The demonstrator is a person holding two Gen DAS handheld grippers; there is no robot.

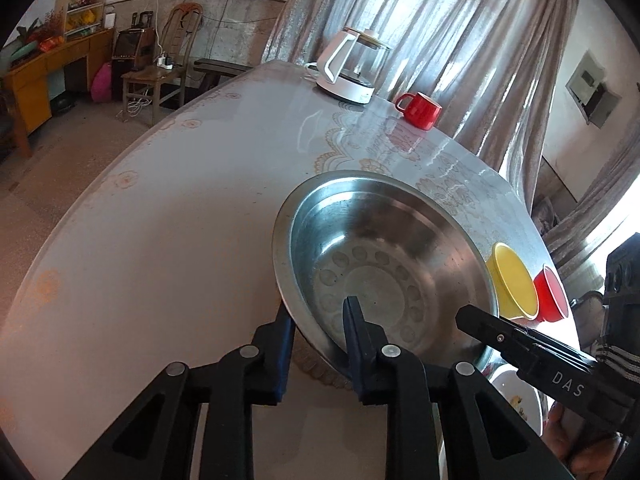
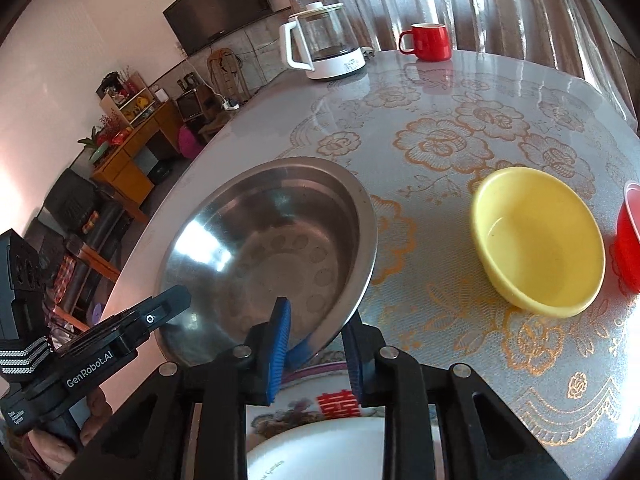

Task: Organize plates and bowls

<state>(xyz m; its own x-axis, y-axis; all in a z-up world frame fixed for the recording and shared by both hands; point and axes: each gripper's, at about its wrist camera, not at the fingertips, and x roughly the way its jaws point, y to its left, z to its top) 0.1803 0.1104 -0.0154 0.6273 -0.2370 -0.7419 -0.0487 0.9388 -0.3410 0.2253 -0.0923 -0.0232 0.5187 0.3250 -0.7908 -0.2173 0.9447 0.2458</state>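
A large steel basin is tilted above the round table, held at its near rim by both grippers. My left gripper is shut on the basin's rim, one finger inside, one outside. My right gripper is shut on the basin rim the same way; it also shows in the left wrist view. Below the basin lies a white plate with red characters. A yellow bowl and a red bowl sit on the table to the right.
A white-and-glass kettle and a red mug stand at the table's far edge. The table has a flowered cover. Curtains hang behind it. A desk and chairs stand across the room to the left.
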